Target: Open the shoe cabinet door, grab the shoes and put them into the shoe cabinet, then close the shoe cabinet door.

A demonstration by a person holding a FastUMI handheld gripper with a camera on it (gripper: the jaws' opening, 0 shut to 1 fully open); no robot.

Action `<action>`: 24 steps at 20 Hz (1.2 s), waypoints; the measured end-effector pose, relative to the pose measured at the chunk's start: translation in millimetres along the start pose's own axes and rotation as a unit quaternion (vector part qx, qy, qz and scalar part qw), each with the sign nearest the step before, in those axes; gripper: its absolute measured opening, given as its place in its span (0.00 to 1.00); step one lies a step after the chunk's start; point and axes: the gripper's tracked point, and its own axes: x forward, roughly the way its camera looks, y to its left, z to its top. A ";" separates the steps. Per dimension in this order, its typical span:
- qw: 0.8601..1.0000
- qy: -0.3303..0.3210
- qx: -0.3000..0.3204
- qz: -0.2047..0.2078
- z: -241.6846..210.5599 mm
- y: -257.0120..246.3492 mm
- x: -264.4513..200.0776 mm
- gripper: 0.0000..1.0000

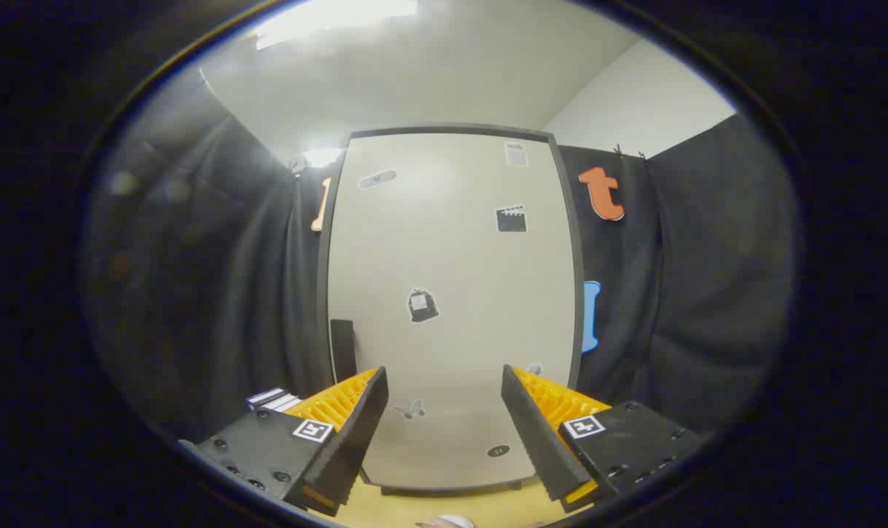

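Out to the left of the gripper (444, 429) hangs dark cloth (216, 293), folded and dim, its lower part hard to make out; just beyond the left finger (356, 433) a small striped object (273, 400) peeks out, mostly hidden behind the gripper body, and what it is I cannot tell; next comes the shoe cabinet's dark left frame (323, 293), with a dark handle (343, 348) set on the door just above that left fingertip; the shoe cabinet door (451, 293) is shut, pale and flat, standing straight ahead beyond the fingers and running well above them; small stickers (422, 305) dot its face, too small to tell apart in detail; the gripper is spread wide, nothing between the fingers, neither finger touching the door; through the gap you see the door's lower edge and a strip of yellowish floor (451, 506) beneath it; a bit of something pale (447, 521) at the very bottom is cut off and I cannot say what; past the right finger (535, 433) runs the door's right frame edge (577, 293), then more dark cloth draping away to the right, with open room in front of it; above the cloth, a white wall (634, 95) and ceiling.
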 end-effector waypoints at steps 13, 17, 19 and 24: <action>0.999 0.020 -0.020 -0.021 -9.5 -3.3 -2.2 0.98; 1.000 0.019 -0.006 -0.017 -8.5 2.4 0.8 0.97; 1.000 0.024 -0.002 -0.014 -11.5 8.9 7.4 0.97; 0.999 0.034 0.013 -0.003 -22.5 40.5 32.1 0.97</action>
